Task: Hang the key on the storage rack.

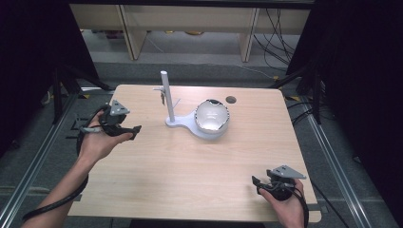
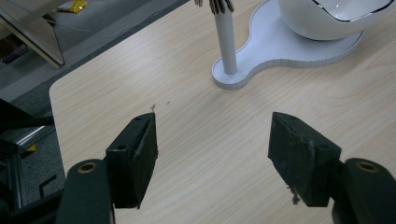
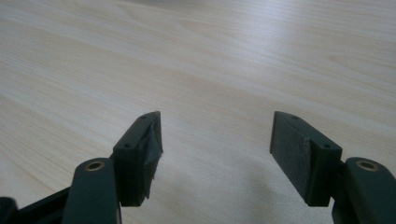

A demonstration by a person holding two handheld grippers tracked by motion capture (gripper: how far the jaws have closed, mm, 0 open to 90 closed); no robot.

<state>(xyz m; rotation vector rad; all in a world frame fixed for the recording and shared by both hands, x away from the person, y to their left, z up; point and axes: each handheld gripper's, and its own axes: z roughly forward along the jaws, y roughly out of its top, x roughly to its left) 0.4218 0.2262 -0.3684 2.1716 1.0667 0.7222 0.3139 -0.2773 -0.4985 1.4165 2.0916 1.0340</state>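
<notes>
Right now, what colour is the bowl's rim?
Dark, nearly black, a thin line around the white bowl. It shows best in the left gripper view.

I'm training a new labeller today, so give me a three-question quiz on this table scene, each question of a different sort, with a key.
1. True or false: the left gripper is shut on the white post.
2. Multiple choice: the white bowl sits
A. on the bare table
B. on the white base it shares with the post
C. in the right gripper
3. Fill in: the right gripper is near the table's ___ edge, as the person sees it.

Key:
1. False; its jaws stand apart over bare wood.
2. B
3. near (front) edge, at the right corner.
</notes>
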